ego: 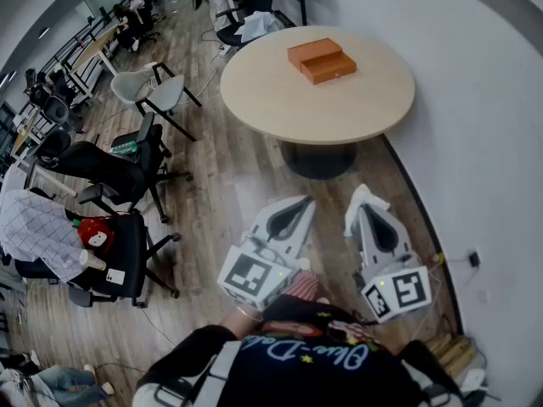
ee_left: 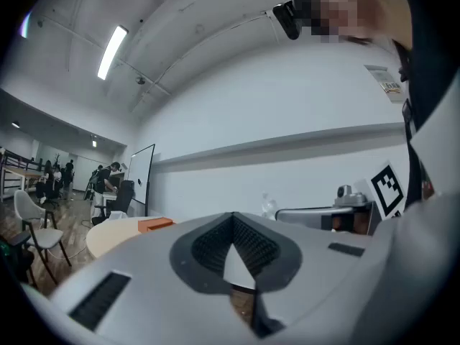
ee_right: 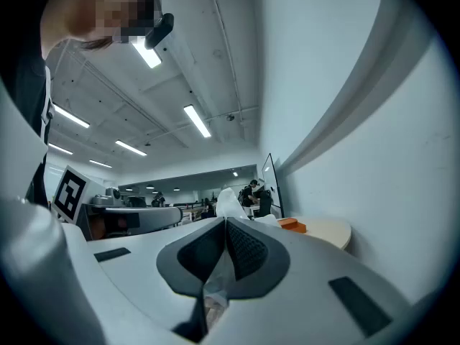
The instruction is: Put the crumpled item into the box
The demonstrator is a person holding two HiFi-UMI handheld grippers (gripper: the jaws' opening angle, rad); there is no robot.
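An orange box (ego: 321, 59) in two parts lies on the round beige table (ego: 280, 100), far ahead of both grippers. It also shows small in the left gripper view as the box (ee_left: 154, 223) and in the right gripper view as the box (ee_right: 291, 224). My right gripper (ego: 365, 213) is shut on a white crumpled item (ego: 366, 197) that sticks out past its tips. The same white crumpled item (ee_right: 228, 201) rises above the right gripper (ee_right: 226, 223). My left gripper (ego: 301, 203) is shut and holds nothing; the left gripper (ee_left: 233, 218) has its jaws pressed together. Both hang over the wooden floor, close to the person's body.
A white wall (ego: 484, 142) runs along the right. Black office chairs (ego: 127, 172) and a white chair (ego: 157, 91) stand to the left of the table. One chair holds a red toy (ego: 96, 234). Desks with people sit at the far back.
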